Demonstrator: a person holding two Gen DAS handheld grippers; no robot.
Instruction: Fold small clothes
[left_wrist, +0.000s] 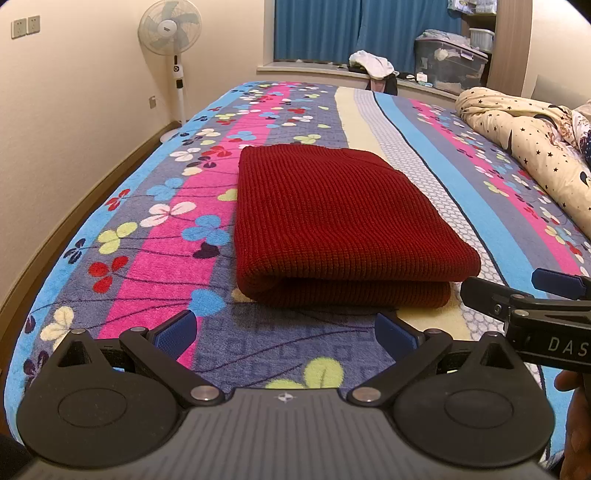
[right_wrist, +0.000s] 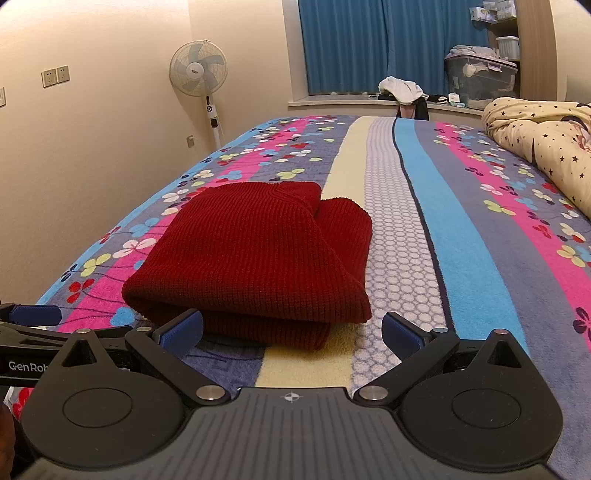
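Left gripper (left_wrist: 284, 332): jaws spread wide, nothing between them, blue pads (left_wrist: 175, 330) poised low over the bed (left_wrist: 147, 266) just short of the near folded edge of the red knit garment (left_wrist: 332, 221). Right gripper (right_wrist: 291, 332): likewise wide and empty, its left pad (right_wrist: 183, 328) just beside, perhaps touching, the garment's near edge; contact cannot be confirmed. In the left wrist view the right gripper enters from the right margin, close beside the garment's near right corner.

The red knit garment lies on the bed's patterned fleece blanket, already doubled into a thick, roughly rectangular packet, with a rounded fold facing the grippers and at least two layers visible at that edge. In the right wrist view its far end is uneven: one layer projects past the other on the far right, so the packet is not squarely aligned.

Handling, as judged: a ribbed knit of this kind is soft, limp and fairly light; it will sag and stretch when lifted by one point, and the layers may slide apart. The fleece beneath probably offers friction, so dragging would ruck the fold. A sound hold would be at the two near corners, each gripper pinching all layers together through the rounded fold, lifting evenly.

Beyond: a star-print quilt (left_wrist: 524, 147) bunched along the right of the bed, a pedestal fan (left_wrist: 170, 33) at the wall, blue curtains (left_wrist: 332, 29).
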